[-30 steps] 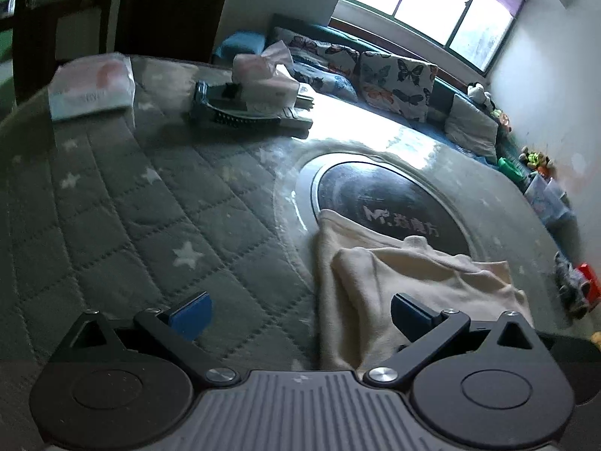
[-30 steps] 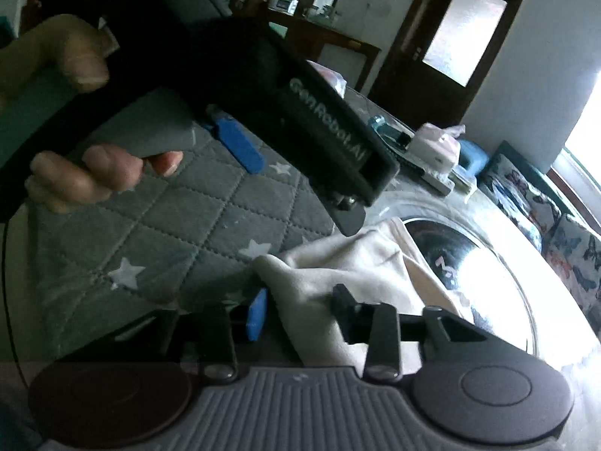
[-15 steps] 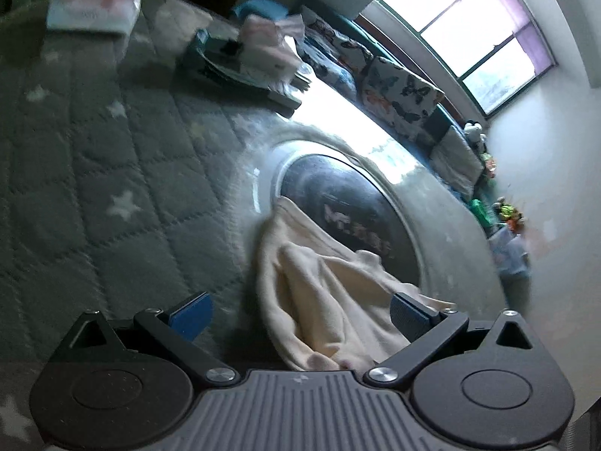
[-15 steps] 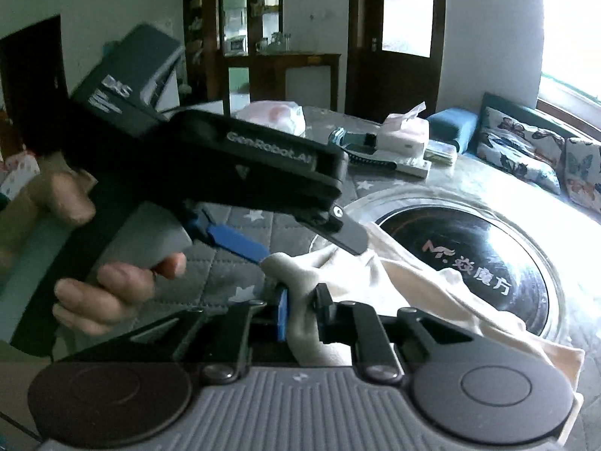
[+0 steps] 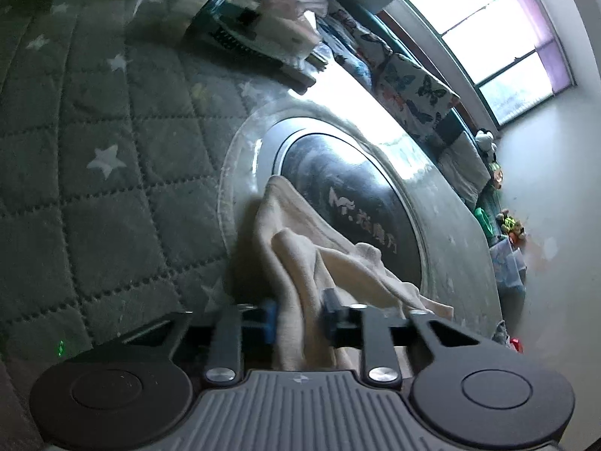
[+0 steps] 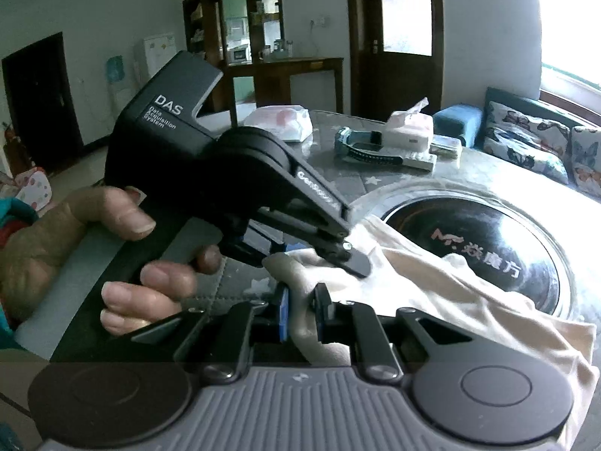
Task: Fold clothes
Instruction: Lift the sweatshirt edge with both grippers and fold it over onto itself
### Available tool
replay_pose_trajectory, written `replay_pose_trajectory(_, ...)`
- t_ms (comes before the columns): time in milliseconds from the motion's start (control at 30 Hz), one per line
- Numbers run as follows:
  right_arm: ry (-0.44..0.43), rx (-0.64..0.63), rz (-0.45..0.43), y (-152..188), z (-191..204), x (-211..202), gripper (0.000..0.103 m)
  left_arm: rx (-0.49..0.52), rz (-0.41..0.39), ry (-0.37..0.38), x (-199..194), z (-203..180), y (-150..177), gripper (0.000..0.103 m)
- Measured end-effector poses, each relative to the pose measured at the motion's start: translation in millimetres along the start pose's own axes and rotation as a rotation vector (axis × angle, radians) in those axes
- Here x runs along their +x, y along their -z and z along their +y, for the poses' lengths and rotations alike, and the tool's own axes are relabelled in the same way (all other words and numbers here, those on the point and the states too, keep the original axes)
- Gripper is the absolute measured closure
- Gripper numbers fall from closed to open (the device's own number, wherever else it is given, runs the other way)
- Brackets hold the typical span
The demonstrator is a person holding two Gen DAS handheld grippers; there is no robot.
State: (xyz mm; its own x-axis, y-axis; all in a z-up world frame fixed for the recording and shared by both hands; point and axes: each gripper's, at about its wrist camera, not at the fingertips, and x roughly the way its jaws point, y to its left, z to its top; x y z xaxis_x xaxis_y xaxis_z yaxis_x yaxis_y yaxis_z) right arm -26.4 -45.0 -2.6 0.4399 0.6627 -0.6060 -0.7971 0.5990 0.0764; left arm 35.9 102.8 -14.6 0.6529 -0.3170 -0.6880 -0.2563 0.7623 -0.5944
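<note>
A cream garment point(image 5: 304, 248) lies bunched on the table, partly over the round black glass plate point(image 5: 360, 203). My left gripper point(image 5: 298, 319) is shut on a fold of the garment. My right gripper point(image 6: 302, 314) is shut on another fold of the same cream garment point(image 6: 432, 285), which is lifted off the table. The left gripper's body point(image 6: 225, 173), held by a hand, shows in the right wrist view just above and left of my right gripper, its fingers point(image 6: 353, 261) on the cloth.
A grey quilted star-print cover point(image 5: 94, 158) spans the table. At the far side lie a tissue pack point(image 6: 409, 129), a dark flat tool point(image 6: 375, 154) and a white bag point(image 6: 281, 120). Butterfly cushions point(image 6: 526, 139) line a sofa beyond.
My left gripper went from wide open to shut on the garment. My right gripper closed on the cloth and lifted it. Both views tilted and came closer to the cloth.
</note>
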Motion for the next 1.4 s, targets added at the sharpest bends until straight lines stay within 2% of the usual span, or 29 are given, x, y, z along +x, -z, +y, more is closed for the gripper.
replay_pose_trajectory(133,0.023,0.042,-0.006,5.5,-11.7,-12.2,0.087,0.024,-0.011,-0.017,1.0,-1.7,2.2,0.086)
replay_pose_trajectory(400,0.267,0.176,-0.003,26.1,-76.5,-43.7,0.084,0.066,-0.028,-0.042,2.8,-5.4,5.9,0.086)
replay_pose_trajectory(500,0.384,0.238,0.013,36.3,-110.6,-48.8,0.078,0.083,-0.031,-0.049,3.4,-7.3,7.2,0.086)
replay_pose_trajectory(533,0.409,0.265,0.016,40.1,-121.0,-49.8,0.077,0.089,-0.032,-0.052,3.7,-8.1,7.6,0.086)
replay_pose_trajectory(633,0.450,0.370,0.023,52.7,-152.4,-51.0,0.066,0.110,-0.038,-0.062,4.0,-10.0,8.4,0.086)
replay_pose_trajectory(800,0.401,0.504,0.004,70.1,-180.0,-49.8,0.064,0.141,-0.044,-0.072,5.6,-13.0,9.6,0.086)
replay_pose_trajectory(933,0.371,0.515,-0.019,70.5,-179.5,-47.7,0.065,0.171,-0.049,-0.082,6.4,-16.0,10.5,0.086)
replay_pose_trajectory(1000,0.356,0.514,-0.019,69.2,-177.1,-45.7,0.082,0.191,-0.056,-0.090,6.0,-18.7,11.4,0.086)
replay_pose_trajectory(1100,0.346,0.514,-0.024,66.5,-172.7,-46.6,0.092,0.228,-0.069,-0.102,4.5,-24.7,12.8,0.088)
replay_pose_trajectory(1400,0.393,0.484,-0.143,52.2,-159.1,-91.3,0.095,0.343,-0.111,-0.049,-6.0,-65.7,8.1,0.090)
